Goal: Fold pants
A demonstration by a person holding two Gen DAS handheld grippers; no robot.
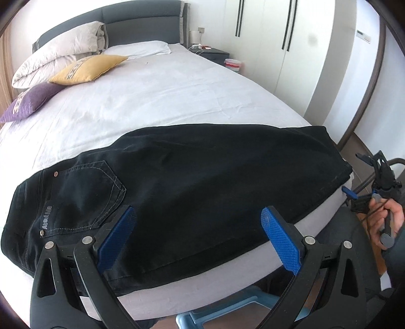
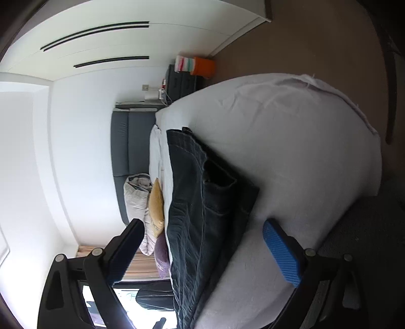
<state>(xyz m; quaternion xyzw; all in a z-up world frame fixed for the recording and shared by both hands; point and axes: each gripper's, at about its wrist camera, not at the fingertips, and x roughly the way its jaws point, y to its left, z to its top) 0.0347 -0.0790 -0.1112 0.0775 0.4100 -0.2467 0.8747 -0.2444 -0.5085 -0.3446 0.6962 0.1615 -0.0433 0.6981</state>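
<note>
Nearest the left wrist camera, the left gripper hangs over the bed's near edge with its jaws spread wide, the blue ribbed pads above the pants and gripping nothing. Those pants are black denim with pale contrast stitching, folded leg over leg into one long band. Their long axis runs along the bed's near edge: the waistband and a stitched back pocket point left, the hems right toward the bed corner. Off that hem end the right gripper sits in the person's hand, rolled on its side, its jaws likewise spread with the hems lying between and beyond them, not pinched. Farther up, the smooth white sheet carries a purple cushion, a yellow cushion and a rolled pale duvet against a grey padded headboard. White wardrobe doors stand beyond.
</note>
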